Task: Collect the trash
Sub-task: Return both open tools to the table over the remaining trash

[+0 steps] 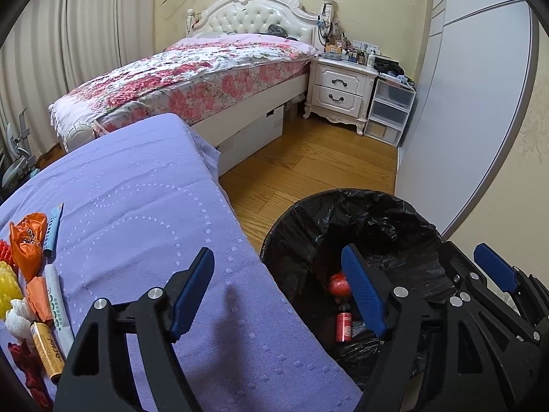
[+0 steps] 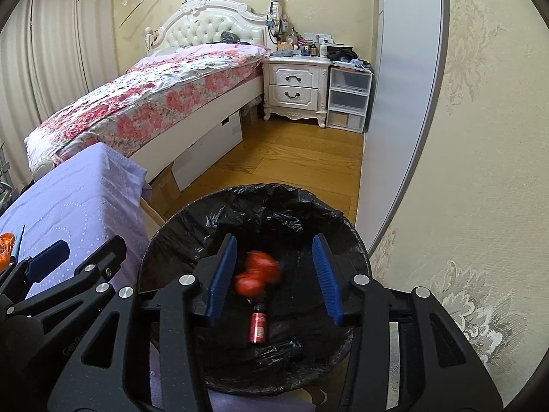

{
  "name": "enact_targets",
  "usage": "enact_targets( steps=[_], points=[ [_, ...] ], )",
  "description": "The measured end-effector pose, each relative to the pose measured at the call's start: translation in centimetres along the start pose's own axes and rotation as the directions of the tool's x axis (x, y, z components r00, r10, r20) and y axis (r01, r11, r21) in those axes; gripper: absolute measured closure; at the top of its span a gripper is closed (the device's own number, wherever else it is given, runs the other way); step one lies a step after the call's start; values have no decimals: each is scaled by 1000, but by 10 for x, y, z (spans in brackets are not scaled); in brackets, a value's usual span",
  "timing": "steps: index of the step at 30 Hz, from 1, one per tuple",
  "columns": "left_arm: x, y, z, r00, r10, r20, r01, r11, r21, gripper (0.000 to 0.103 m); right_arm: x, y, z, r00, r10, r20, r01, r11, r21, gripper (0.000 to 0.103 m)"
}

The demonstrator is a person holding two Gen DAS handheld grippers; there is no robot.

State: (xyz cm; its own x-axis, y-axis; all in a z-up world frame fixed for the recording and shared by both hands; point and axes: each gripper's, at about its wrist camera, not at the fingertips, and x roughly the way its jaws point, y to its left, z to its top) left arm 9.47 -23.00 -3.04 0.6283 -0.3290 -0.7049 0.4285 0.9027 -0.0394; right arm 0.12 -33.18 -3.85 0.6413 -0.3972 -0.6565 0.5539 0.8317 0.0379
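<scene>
The red crumpled wrapper (image 2: 257,271) is blurred in mid-fall inside the black-lined bin (image 2: 192,216), above a small red bottle (image 2: 258,322). The right tool (image 2: 274,274) gapes empty over the bin; the left tool (image 1: 279,295) (also open, empty) straddles the bin's rim beside the purple worktop (image 1: 137,206). Risk: reaching back for the litter (image 1: 31,267) left of the bin, a tool could snag the loose liner.
</scene>
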Motion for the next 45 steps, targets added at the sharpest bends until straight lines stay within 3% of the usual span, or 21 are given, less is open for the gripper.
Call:
enact_targets(
  steps=[8, 16, 25, 35, 45],
  points=[
    [-6, 12, 1, 1000, 9, -7, -10, 999, -35, 26, -1, 0, 0, 1000, -9, 5, 9, 1000, -4, 49],
    [-32, 52, -5, 997, 81, 17, -79, 993, -86, 26, -7, 10, -4, 1000, 10, 8, -10, 1000, -28, 43],
    [-73, 116, -23, 982, 190, 23, -183, 967, -177, 25, -27, 49, -16, 993, 117, -5, -117, 988, -101, 42],
    [-111, 181, -67, 953, 300, -44, -301, 913, -276, 25, -59, 108, -45, 967, 248, -52, -253, 940, -227, 42],
    [-123, 193, -111, 946, 309, -101, -325, 901, -286, 25, -84, 129, -75, 951, 297, -88, -310, 907, -286, 42]
  ],
)
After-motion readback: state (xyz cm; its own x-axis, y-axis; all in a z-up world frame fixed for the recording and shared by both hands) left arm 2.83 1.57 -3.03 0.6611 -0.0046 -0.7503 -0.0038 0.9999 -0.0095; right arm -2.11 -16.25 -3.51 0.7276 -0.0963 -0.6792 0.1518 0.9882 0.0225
